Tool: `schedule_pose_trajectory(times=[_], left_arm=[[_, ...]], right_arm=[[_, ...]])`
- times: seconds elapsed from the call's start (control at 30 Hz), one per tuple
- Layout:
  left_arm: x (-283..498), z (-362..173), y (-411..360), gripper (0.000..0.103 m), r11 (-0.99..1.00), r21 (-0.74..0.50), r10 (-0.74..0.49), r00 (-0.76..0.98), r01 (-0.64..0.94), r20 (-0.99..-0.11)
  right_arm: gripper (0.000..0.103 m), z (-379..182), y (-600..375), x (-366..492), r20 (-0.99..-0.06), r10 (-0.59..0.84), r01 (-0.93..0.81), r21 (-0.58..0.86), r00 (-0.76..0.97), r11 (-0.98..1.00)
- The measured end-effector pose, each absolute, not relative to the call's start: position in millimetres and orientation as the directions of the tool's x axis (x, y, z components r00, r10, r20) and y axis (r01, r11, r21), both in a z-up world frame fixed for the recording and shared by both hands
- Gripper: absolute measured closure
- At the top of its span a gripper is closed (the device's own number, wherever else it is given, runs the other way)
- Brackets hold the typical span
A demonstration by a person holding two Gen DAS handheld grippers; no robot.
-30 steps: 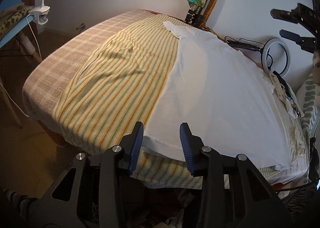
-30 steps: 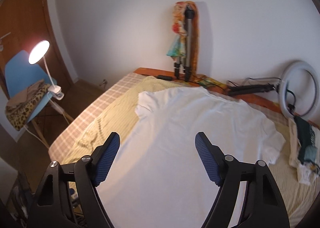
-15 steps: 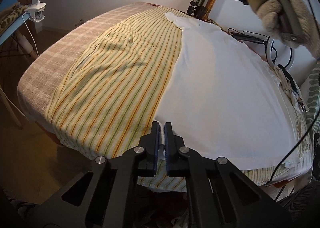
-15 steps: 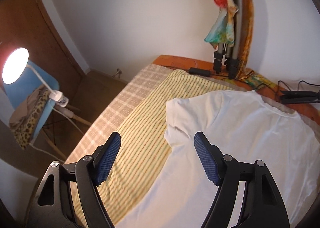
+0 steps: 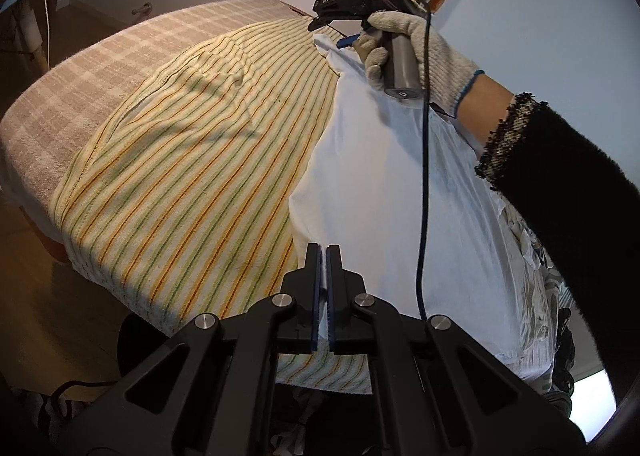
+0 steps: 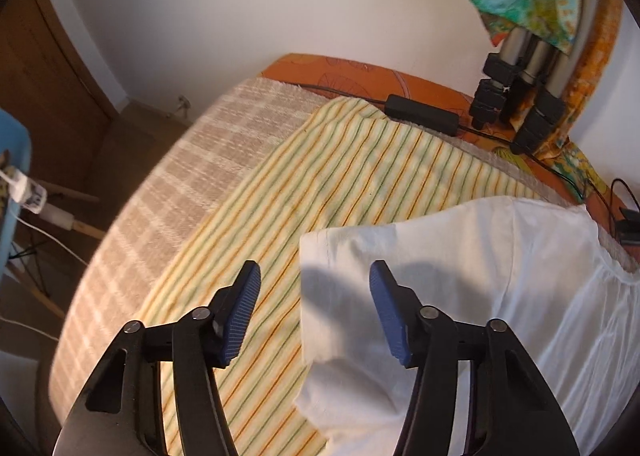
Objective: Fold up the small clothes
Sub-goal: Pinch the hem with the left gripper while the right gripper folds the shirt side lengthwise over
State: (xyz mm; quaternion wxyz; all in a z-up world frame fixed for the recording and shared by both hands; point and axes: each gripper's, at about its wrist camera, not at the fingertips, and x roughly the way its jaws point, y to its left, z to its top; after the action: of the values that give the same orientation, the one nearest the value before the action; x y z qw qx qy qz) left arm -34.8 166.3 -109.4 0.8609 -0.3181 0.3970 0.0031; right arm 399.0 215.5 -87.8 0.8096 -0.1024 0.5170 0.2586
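On the bed, a white shirt (image 5: 400, 192) lies flat over a striped towel (image 5: 192, 184), its length running from the near edge away toward the wall. The left gripper (image 5: 323, 256) is clamped shut on the near hem corner. Far end now — the right gripper (image 6: 314, 296) hangs over the sleeve (image 6: 360, 256), jaws closing, sleeve edge between them but not yet pinched. The right is the one nearer that sleeve — likely the next grab.
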Motion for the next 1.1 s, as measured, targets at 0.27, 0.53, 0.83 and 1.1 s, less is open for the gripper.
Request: schedule_pose_trajectory(times=[0.27, 0.53, 0.83, 1.1], left_arm=[[-35, -107, 163, 0.103, 0.81, -0.534, -0.244, 0.691, -0.24, -0.68], [-37, -97, 154, 0.103, 0.827, -0.529, -0.258, 0.707, -0.191, -0.659], [-31, -79, 120, 0.103, 0.868, -0.493, -0.309, 0.715, -0.058, -0.627], [-15, -68, 63, 0.103, 0.882, -0.463, -0.392, 0.684, 0.088, -0.616]], right_arm=[[0.095, -101, 221, 407, -0.895, 0.237, -0.556, -0.014, 0.377, 0.831], [0.101, -72, 183, 411, -0.853, 0.334, -0.522, 0.087, 0.402, 0.848], [0.101, -34, 104, 423, -0.776, 0.42, -0.462, 0.188, 0.471, 0.867], [0.101, -31, 25, 433, -0.762, 0.387, -0.384, 0.196, 0.52, 0.902]])
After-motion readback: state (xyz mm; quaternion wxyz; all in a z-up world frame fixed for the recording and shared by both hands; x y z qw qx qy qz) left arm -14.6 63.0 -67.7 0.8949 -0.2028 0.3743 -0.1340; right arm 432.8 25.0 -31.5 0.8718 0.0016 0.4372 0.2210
